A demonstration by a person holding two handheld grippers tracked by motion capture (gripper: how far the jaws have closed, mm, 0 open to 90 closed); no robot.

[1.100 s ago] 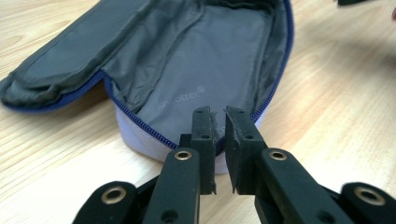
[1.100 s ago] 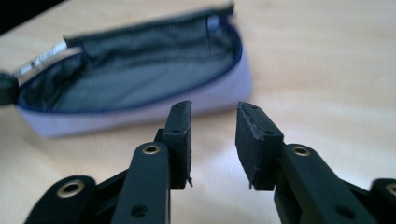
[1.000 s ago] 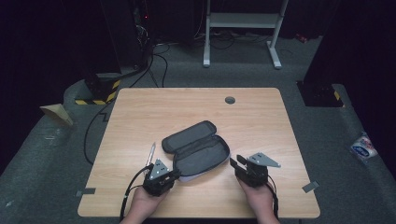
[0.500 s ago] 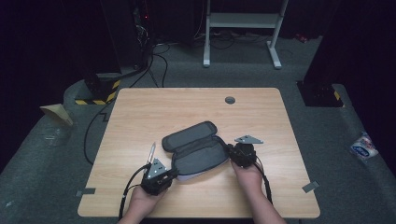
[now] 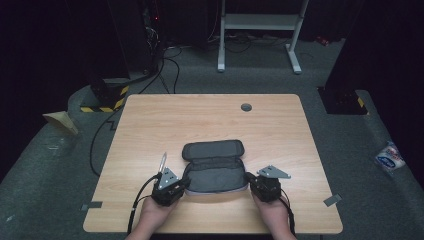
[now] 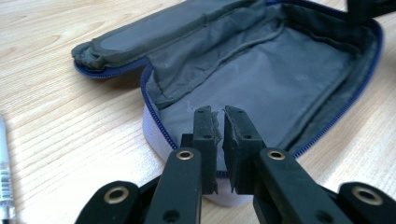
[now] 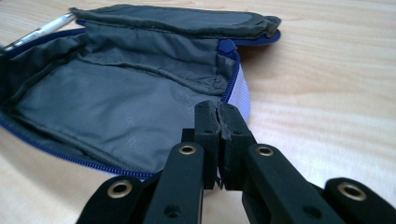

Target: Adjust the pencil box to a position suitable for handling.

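A grey zip case (image 5: 214, 172) with a blue zipper lies open on the wooden table (image 5: 210, 117), its lid (image 5: 213, 149) flapped back to the far side. My left gripper (image 5: 184, 181) is shut on the case's left rim. In the left gripper view the pads (image 6: 205, 133) pinch the rim above the grey lining (image 6: 280, 79). My right gripper (image 5: 248, 178) is shut on the right rim, and in the right gripper view its jaws (image 7: 218, 122) clamp the edge beside the zipper (image 7: 229, 91). A hand holds each gripper at the near table edge.
A pen (image 5: 162, 161) lies on the table just left of the case, and it is also in the left gripper view (image 6: 3, 172) and the right gripper view (image 7: 37, 31). A round grommet (image 5: 246, 107) sits near the far edge. A white packet (image 5: 389, 157) lies on the floor at right.
The right gripper went in to the case's right end and closed on its rim. The case turned from a slant to lie square with the table's front edge. The left gripper stayed.
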